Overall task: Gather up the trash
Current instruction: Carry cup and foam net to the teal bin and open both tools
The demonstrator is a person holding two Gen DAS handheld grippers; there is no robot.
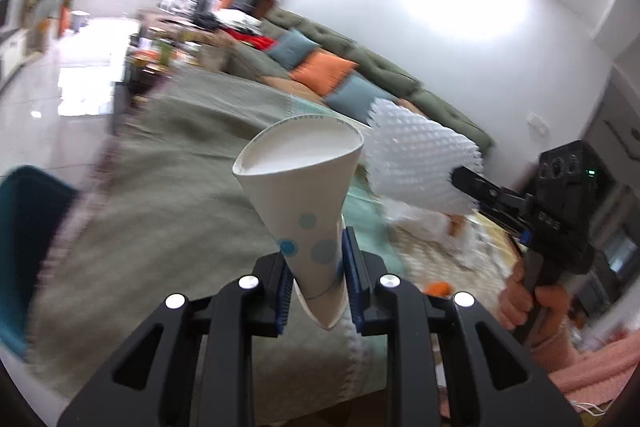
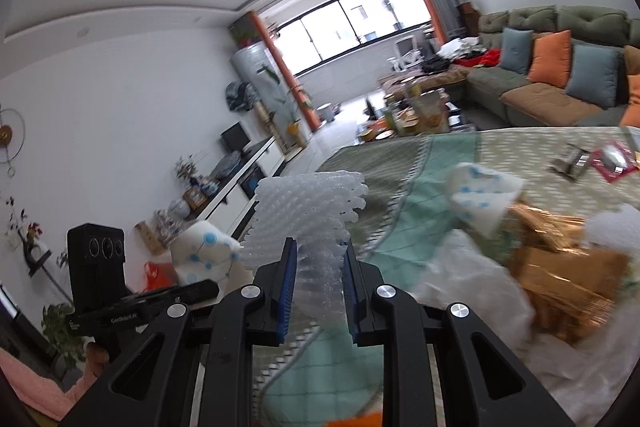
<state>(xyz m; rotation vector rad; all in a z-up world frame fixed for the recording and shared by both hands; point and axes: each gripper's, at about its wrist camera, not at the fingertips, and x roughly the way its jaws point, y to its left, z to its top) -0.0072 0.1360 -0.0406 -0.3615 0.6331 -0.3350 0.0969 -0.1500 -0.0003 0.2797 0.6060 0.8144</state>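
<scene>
A squashed white paper cup with blue dots sticks up from my left gripper, whose blue pads are shut on its flattened base. In the right wrist view, that same cup shows at lower left, ahead of the left gripper. My right gripper is shut on a white foam net sleeve, which bulges above the jaws. The left wrist view has the foam net at right, pinched in the right gripper, with a hand on its handle. Both are raised over the table.
The table's green patterned cloth carries another dotted paper cup, gold-brown packaging, white plastic wrap and a red packet. A teal chair is at left. A sofa with cushions lies beyond.
</scene>
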